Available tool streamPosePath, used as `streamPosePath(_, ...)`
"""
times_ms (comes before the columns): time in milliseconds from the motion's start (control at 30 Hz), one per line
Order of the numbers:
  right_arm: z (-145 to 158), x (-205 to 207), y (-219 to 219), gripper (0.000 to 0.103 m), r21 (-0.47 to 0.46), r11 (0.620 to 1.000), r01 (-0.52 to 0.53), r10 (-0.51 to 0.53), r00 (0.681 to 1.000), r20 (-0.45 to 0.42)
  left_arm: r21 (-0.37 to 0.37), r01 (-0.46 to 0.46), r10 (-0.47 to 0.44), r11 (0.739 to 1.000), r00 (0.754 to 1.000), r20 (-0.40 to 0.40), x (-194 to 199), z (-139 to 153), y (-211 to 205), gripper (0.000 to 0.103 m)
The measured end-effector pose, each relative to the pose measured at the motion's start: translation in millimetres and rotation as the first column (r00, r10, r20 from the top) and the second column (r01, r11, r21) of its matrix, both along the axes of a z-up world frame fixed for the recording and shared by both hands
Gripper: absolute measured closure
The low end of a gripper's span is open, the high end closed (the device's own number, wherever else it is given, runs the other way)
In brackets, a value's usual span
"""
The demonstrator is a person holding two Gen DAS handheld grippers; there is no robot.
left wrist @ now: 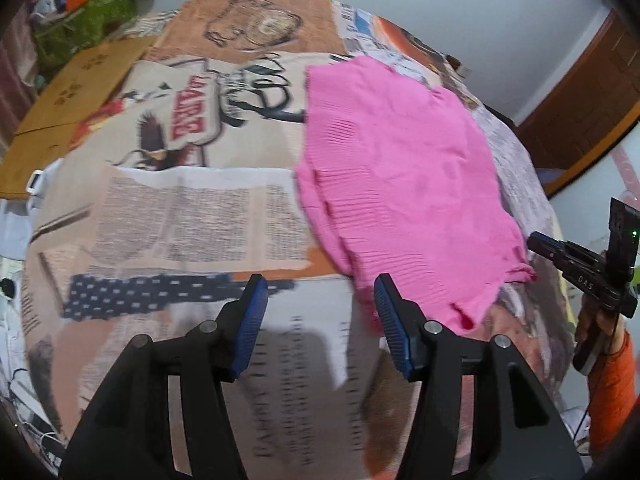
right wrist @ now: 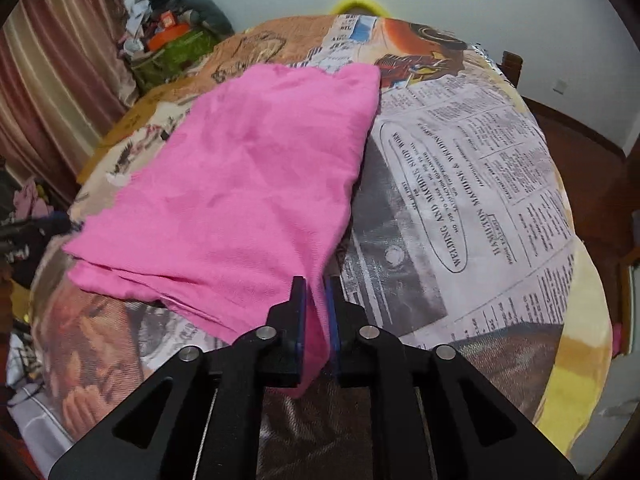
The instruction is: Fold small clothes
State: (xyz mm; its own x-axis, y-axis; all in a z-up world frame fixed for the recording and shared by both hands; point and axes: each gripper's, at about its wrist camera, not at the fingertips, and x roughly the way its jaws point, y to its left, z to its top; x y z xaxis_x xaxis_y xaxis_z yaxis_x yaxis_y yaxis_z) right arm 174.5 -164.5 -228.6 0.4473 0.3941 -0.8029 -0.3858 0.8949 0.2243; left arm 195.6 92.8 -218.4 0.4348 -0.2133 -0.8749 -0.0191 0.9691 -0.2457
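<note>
A pink garment lies folded on the newspaper-print cover of the table. My left gripper is open and empty, hovering just left of the garment's near corner. In the right wrist view my right gripper is shut on the near corner of the pink garment, with pink cloth hanging between the blue pads. The right gripper also shows at the right edge of the left wrist view, beside the garment's right corner.
A cardboard sheet lies at the far left of the table. A cluttered green bag and a curtain stand behind on the left. A wooden door frame is on the right. A yellow object peeks over the far edge.
</note>
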Motion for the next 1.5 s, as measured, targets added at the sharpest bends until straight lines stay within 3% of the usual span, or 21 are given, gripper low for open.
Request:
streamPosePath(133, 3.1, -5.9, 1.2, 0.073, 0.040, 0.999, -0.023, 0.022, 1.000, 0.009, -0.071, 0.028, -0.031, 0.997, 0.999, -0.035, 5.6, -8.8, -13.2, 0.048)
streamPosePath(200, -0.8, -9.7, 7.7, 0.073, 0.027, 0.998, -0.048, 0.047, 0.999, 0.014, -0.080, 0.044, -0.048, 0.996, 0.998, -0.046, 6.1, -14.5, -22.0, 0.054)
streamPosePath(333, -12.4, -13.8, 17.2, 0.073, 0.037, 0.995, -0.089, 0.090, 0.996, -0.017, -0.073, 0.088, -0.089, 0.993, 0.996, -0.012, 2.1, -10.6, -33.7, 0.090)
streamPosePath(367, -15.4, -12.1, 19.6, 0.073, 0.033, 0.995, -0.098, 0.099, 0.995, -0.026, -0.063, 0.097, -0.098, 0.993, 0.995, -0.007, 1.6, -9.4, -36.0, 0.094)
streamPosePath(467, -22.7, -12.6, 25.0, 0.073, 0.016, 0.993, -0.120, 0.120, 0.992, -0.038, 0.026, 0.112, -0.113, 0.993, 0.994, 0.014, -3.2, -7.0, -40.0, 0.096)
streamPosePath(667, -25.2, -14.4, 25.6, 0.073, -0.012, 0.986, -0.167, 0.166, 0.985, -0.056, 0.073, 0.105, -0.105, 0.992, 0.994, 0.001, -2.9, -13.8, -29.4, 0.095)
streamPosePath(900, -16.5, -16.3, 23.4, 0.073, -0.003, 0.981, -0.196, 0.195, 0.978, -0.069, 0.071, 0.075, -0.075, 0.995, 0.997, 0.007, 9.2, -3.7, -11.8, 0.093)
streamPosePath(1033, 0.6, -10.1, 17.4, 0.072, 0.020, 0.983, -0.184, 0.185, 0.982, -0.029, 0.065, 0.036, -0.038, 0.997, 0.999, 0.031, 25.5, 9.0, 5.5, 0.079)
streamPosePath(1133, 17.3, 0.4, 11.0, 0.064, 0.047, 0.986, -0.159, 0.158, 0.987, 0.020, 0.092, 0.005, -0.011, 0.996, 0.998, 0.062, 45.4, 19.4, 13.7, 0.068)
streamPosePath(1233, 30.6, 16.1, 5.3, 0.064, 0.061, 0.990, -0.128, 0.123, 0.990, 0.072, 0.103, -0.012, 0.003, 0.995, 0.996, 0.090, 73.4, 24.2, 16.8, 0.058)
streamPosePath(1500, 34.8, 84.4, 4.5, 0.063, 0.059, 0.998, -0.035, 0.027, 0.991, 0.134, 0.049, -0.063, 0.059, 0.997, 0.996, 0.063, 166.9, 8.2, 21.1, 0.057)
